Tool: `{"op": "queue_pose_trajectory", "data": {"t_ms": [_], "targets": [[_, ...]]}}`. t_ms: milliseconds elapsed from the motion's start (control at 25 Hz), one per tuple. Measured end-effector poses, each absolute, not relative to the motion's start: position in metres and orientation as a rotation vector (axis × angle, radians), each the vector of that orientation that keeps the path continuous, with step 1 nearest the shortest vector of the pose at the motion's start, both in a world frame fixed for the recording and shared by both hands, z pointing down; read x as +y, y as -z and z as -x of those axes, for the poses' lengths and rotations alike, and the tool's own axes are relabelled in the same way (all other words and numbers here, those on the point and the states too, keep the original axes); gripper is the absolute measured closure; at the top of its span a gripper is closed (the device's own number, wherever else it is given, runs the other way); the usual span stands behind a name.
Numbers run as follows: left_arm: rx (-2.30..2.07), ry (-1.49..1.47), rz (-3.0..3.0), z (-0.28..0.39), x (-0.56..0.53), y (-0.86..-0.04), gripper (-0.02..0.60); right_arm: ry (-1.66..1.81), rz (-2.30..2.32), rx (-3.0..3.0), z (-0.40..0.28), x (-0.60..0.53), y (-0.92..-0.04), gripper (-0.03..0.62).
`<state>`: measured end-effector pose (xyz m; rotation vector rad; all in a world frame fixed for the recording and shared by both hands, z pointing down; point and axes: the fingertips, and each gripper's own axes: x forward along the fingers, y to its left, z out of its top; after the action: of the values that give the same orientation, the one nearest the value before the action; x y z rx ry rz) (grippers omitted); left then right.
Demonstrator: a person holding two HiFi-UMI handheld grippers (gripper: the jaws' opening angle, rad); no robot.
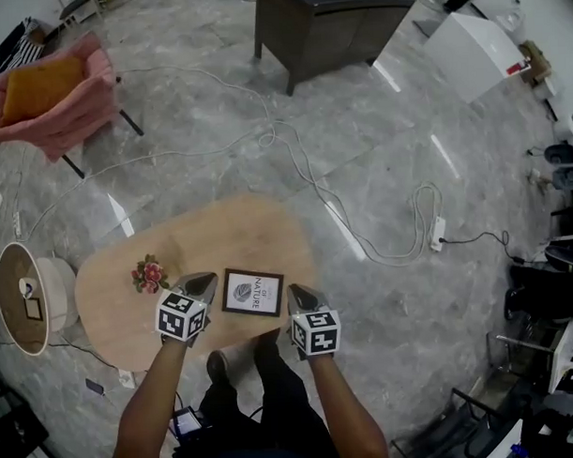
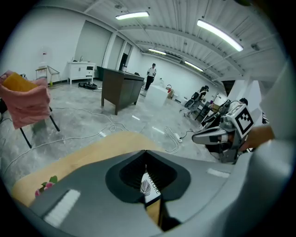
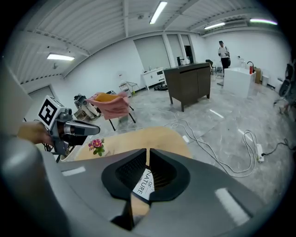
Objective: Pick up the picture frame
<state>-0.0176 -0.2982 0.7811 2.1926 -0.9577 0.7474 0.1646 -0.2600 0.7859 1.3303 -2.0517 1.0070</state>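
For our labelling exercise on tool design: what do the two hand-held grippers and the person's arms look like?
The left gripper and right gripper each have tapered silvery-grey jaws and a white cube printed with black square markers. Close up, the jaws are matte grey with black ribbed pads. No sleeves cover the forearms; the trousers are dark.

The right gripper (image 3: 148, 152) is hovering, jaws together, above the picture frame (image 3: 144, 183) lying on the desk (image 3: 134, 136), the left gripper (image 3: 90, 129) hanging beside.
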Motion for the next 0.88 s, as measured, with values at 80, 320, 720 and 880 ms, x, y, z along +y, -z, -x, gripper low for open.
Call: {"op": "queue_pose_trajectory", "data": {"t_ms": [80,320,720,880], "targets": [[-0.953,-0.768,-2.165,0.018,-0.298,-0.802,0.58,-1.04,-1.319,-2.026,-0.166,-0.258,-0.808,0.586],[-0.929,-0.819,-2.076,0.02,-0.29,-0.863,0.565,-1.148,-1.273,-1.948,-0.166,-0.249,-0.872,0.582],[-0.872,-0.915,-1.923,0.022,-0.269,-0.954,0.525,-1.339,-1.177,-1.838,-0.159,-0.23,-0.954,0.52],[-0.867,-0.93,-1.869,0.023,-0.262,-0.981,0.486,-1.385,-1.152,-1.797,-0.159,-0.224,-0.98,0.5]]}}
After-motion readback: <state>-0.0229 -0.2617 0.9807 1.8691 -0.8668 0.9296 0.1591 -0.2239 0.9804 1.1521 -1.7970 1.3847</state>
